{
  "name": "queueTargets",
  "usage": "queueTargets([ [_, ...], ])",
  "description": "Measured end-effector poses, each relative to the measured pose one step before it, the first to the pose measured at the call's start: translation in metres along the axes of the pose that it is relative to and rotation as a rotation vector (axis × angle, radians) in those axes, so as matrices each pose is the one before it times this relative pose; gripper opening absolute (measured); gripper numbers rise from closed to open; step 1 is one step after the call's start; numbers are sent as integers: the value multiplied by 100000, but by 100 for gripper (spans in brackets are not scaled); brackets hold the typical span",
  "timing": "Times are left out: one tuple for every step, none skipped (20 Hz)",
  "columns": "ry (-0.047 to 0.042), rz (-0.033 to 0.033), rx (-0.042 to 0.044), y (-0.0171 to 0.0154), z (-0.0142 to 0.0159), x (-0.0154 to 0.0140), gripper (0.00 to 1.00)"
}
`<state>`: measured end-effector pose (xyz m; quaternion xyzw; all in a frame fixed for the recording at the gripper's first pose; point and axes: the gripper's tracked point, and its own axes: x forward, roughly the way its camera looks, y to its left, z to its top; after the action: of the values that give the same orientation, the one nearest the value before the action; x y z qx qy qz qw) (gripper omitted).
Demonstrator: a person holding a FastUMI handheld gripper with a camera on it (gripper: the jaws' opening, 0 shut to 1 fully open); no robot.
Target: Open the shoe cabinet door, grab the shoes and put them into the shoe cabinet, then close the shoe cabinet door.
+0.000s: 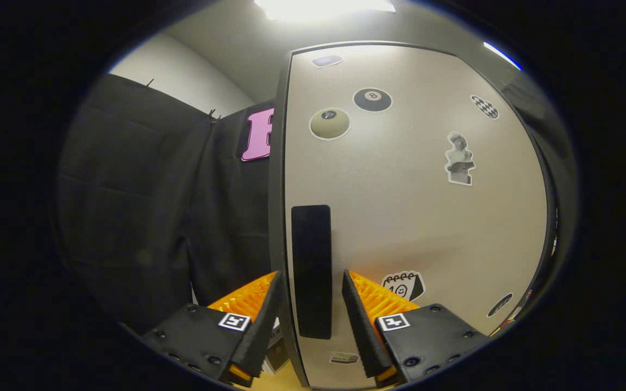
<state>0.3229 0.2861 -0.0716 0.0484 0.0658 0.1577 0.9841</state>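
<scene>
The shoe cabinet door (427, 217) is a pale panel with a dark rim, and it stands right in front of me with several stickers on it. Near its left edge sits a tall black handle (311, 255). My gripper (311, 278) is open, and the handle and the door's left edge lie between its fingers. The left finger (267, 309) is outside the door's edge. The right finger (357, 312) is over the door face, a small gap to the right of the handle. I cannot tell whether the door is ajar.
The booth's black cloth wall (144, 217) hangs to the left of the door, with a white wall (182, 76) above it. A strip of light wooden surface (277, 380) shows below, between the fingers.
</scene>
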Motion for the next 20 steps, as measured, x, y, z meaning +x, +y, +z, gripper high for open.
queueTargets([
  [-17, 724, 785, 123, 81, -61, 54],
  [-282, -668, -1128, 84, 102, 114, 41],
  [813, -72, -1320, -87, -201, -32, 37],
  [-45, 796, -511, 26, 156, -62, 31],
  [1177, 1293, 1343, 200, -120, -24, 24],
  [1160, 1834, 683, 56, -60, -173, 16],
  [1258, 1566, 594, 30, 24, -338, 16],
  [1225, 1227, -77, 9, -33, -147, 16],
  [652, 1105, -281, 53, 42, -462, 16],
  [-501, 979, -290, 391, 158, -852, 16],
  [-308, 899, -774, 395, 167, -959, 16],
  [-347, 795, -31, 391, 296, -1145, 16],
  [888, 937, 684, 156, 144, -965, 17],
  [216, 838, 1231, -20, 127, -1203, 16],
  [934, 870, 989, -44, -165, -525, 16],
  [1, 843, 150, 26, 139, -421, 16],
  [-369, 601, -332, -53, 21, -613, 17],
  [-462, 234, -448, 93, 179, -897, 17],
  [176, 81, 150, 158, 168, -872, 16],
  [660, 238, 547, 162, 46, -1087, 17],
])
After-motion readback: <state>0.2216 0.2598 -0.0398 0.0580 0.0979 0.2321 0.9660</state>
